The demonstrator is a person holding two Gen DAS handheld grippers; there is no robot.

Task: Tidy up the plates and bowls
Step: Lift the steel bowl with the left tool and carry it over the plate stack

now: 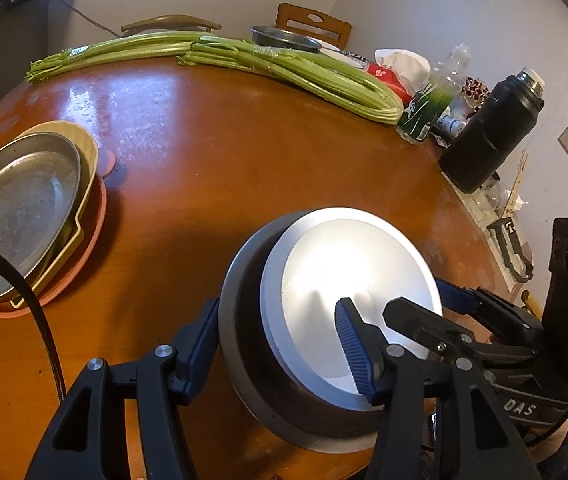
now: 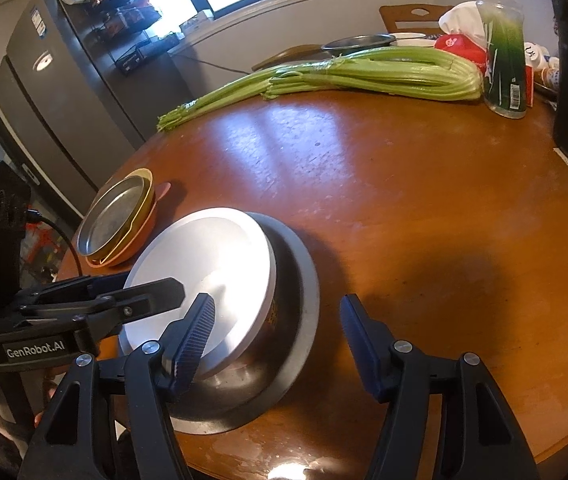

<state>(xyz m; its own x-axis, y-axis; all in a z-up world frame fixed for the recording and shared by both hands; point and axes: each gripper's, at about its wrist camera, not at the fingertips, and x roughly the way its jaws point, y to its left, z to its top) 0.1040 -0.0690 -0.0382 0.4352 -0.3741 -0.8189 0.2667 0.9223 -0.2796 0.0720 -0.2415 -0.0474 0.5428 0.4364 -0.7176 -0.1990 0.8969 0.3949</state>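
Round and brown, my wooden bench (image 1: 212,152) shines where light from the window falls on it. Near my edge sits an upside-down metal bowl (image 1: 260,392) with a smaller silver bowl (image 1: 348,272) turned over on top of it. I think this step is setting that pair down — or getting a fresh hold on it.

My left tool (image 1: 280,352) has its two fingers on each side of the bowls' left part, one outside the big rim and one lying over the silver top. I cannot tell if it is pinching. My right tool (image 2: 280,344) is apart, with one finger over the silver bowl and the other over bare wood, holding nothing.

Off to my left waits the stack of dishes (image 1: 24,216) — a metal pan in a yellow dish on a pink plate. Next, I guess the bowls need to go beside that stack, so I must grip them well and keep them from sliding.

Far back lie long green celery stalks (image 1: 244,64), a black flask (image 1: 492,128) and a grey fridge (image 2: 52,88).
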